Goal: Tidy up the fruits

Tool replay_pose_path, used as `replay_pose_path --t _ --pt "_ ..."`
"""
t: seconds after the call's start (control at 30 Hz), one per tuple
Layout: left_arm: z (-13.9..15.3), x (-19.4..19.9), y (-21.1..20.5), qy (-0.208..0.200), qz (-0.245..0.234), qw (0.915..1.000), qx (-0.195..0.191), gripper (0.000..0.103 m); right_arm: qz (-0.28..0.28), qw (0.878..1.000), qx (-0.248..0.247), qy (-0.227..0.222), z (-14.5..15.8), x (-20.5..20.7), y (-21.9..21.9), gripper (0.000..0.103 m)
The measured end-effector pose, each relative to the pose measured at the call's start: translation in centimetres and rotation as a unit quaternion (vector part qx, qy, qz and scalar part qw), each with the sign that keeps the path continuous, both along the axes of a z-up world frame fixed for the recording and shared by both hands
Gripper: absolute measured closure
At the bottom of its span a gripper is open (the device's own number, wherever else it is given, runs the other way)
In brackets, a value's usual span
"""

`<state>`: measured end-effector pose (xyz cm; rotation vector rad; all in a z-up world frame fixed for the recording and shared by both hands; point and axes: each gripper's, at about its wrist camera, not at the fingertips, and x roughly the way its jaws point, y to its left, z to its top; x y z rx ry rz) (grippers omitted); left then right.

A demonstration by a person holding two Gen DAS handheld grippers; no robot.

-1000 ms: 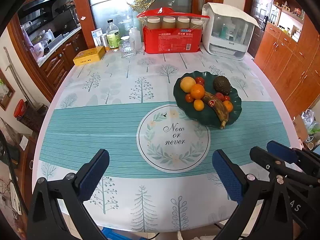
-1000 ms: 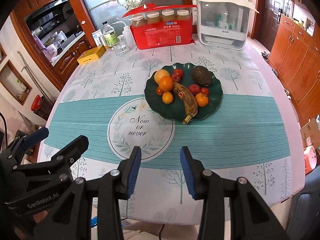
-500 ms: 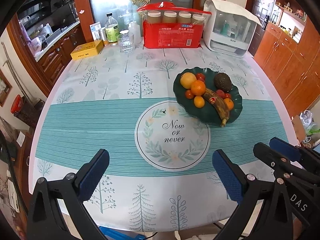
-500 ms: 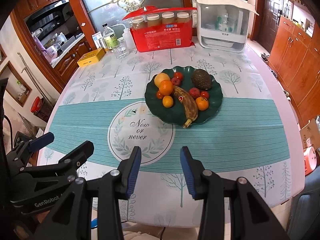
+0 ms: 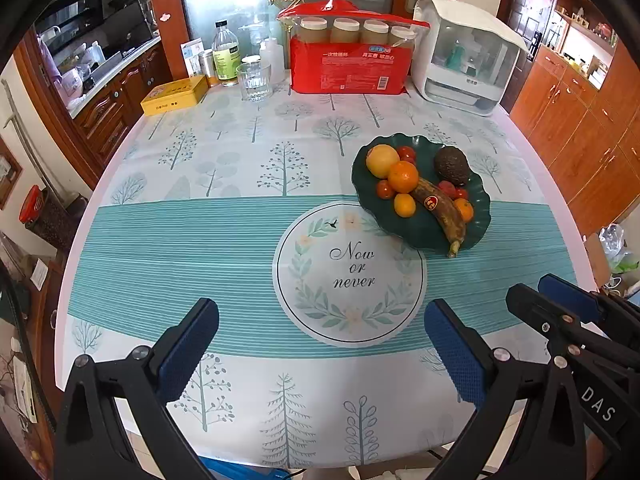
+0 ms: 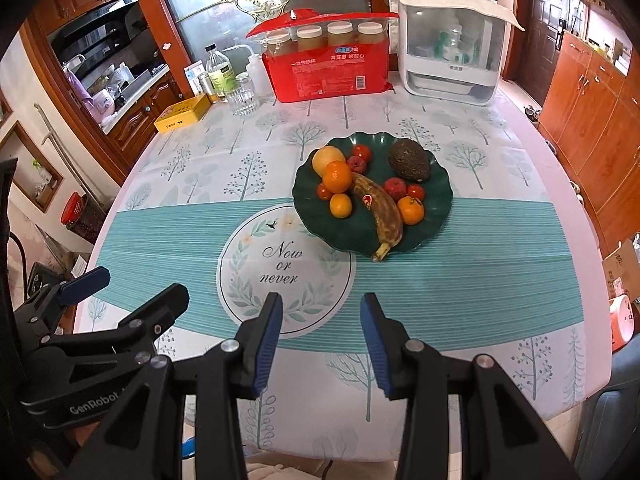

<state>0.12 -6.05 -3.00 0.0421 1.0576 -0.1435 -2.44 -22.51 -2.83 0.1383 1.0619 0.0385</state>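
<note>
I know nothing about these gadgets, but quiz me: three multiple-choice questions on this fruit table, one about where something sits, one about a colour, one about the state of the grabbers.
1. Where does the banana lie?
A. on the bare tablecloth
B. on the green plate, stem end over the near rim
C. inside the yellow tin

2. What colour is the big packet at the far side of the table?
A. red
B. blue
C. white

3. How do the left gripper and right gripper stand?
A. both clamped on fruit
B. one holds the avocado
C. both open and empty

Answers:
1 B: the banana crosses the plate among the oranges, its stem poking past the edge.
2 A: the packet beside the white appliance is red.
3 C: each pair of fingers stands apart over the tablecloth with nothing between.
</note>
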Motion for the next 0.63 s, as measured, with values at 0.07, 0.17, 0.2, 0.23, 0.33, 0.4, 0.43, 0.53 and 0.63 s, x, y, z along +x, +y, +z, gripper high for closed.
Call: replay_pose_path --t 0.07,0.17,0.2,0.23,0.33,0.4,0.43,0.53,0.63 --pt "-0.1 0.3 0.1 0.001 -0.001 1.0 -0.002 0.001 0.0 1.0 -0.001 0.0 0.0 0.2 0.1 0.062" --pt "-0.1 0.6 0.3 0.0 -0.003 1.0 -0.004 0.001 -0.002 1.0 -0.001 0.001 -0.1 0.4 0.2 0.062" --pt "-0.1 0.6 0.4 0.0 -0.004 1.0 -0.005 0.001 -0.002 1.0 -0.001 0.002 -0.1 0.7 0.2 0.062" --pt "-0.1 0.7 0.4 0.0 -0.004 1.0 -0.005 0.001 -0.002 1.0 -0.001 0.004 -0.2 1.0 0.3 0.062" --pt "-0.2 0.8 0.3 0.001 -0.004 1.0 -0.005 0.001 -0.003 1.0 0.0 0.006 -0.3 1.4 0.3 0.062" --pt "-0.2 0.9 0.4 0.002 -0.003 1.0 -0.005 0.001 -0.003 1.0 -0.001 0.007 -0.3 1.6 0.3 0.062" --pt "-0.3 1.0 0.4 0.003 -0.003 1.0 -0.005 0.001 -0.003 1.0 -0.001 0.007 -0.3 1.6 0.3 0.062" --pt "-0.4 1.3 0.4 0.004 -0.003 1.0 -0.004 0.001 -0.003 1.0 0.0 0.007 -0.3 1.5 0.3 0.062" --pt "-0.6 1.6 0.4 0.007 -0.002 1.0 -0.005 0.001 -0.003 1.0 0.001 0.008 -0.4 1.7 0.4 0.062"
